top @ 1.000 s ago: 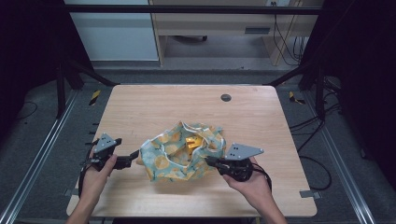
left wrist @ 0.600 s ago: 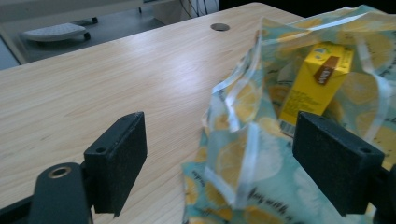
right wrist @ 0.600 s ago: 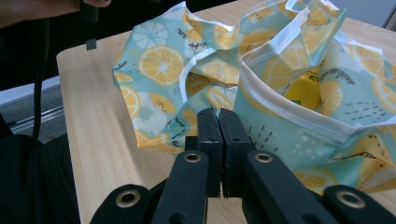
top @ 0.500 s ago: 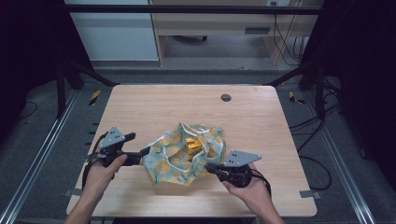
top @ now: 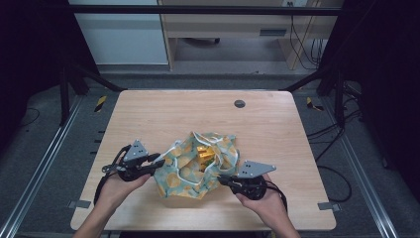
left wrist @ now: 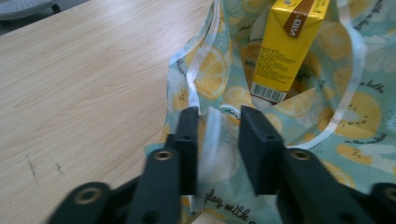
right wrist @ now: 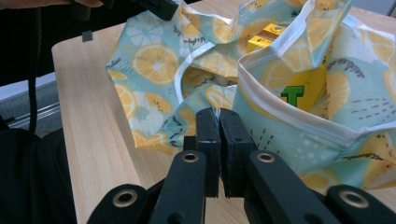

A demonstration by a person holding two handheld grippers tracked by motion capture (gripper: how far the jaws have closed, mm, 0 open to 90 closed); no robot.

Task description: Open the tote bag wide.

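Sitting low-centre in the high view, the lemon-print cloth bag [top: 198, 166] lies crumpled on the table [top: 163, 114], mouth open upward, white-trimmed rim and white strap loops showing. Inside it is a yellow drink carton [top: 204, 152]; in the left gripper view that carton [left wrist: 282, 46] stands in the upper right of the frame, barcode at its lower edge, with bag fabric around it.

Left gripper [top: 159, 162] sits at the bag's left edge, lower left of the high view, held in the person's left hand [top: 119, 186]. In its own view its fingers [left wrist: 189, 140] have just been closing, and a white strip of the bag's trim [left wrist: 212, 140] runs between them. A gap shows on both sides of the strip, so the pads look not quite pressed on it; the strip itself is blurred.

Right gripper [top: 221, 179] sits at the bag's lower right edge, held in the right hand [top: 265, 201]. In the right gripper view its fingers [right wrist: 208, 140] are pressed together, and the bag's fabric [right wrist: 196, 116] meets their tips; looks pinched there, though the contact itself is hidden behind the tips.

Further out: a small dark round grommet [top: 239, 103] in the table near its far edge, upper centre of the high view. Bare wood everywhere else around the bag.
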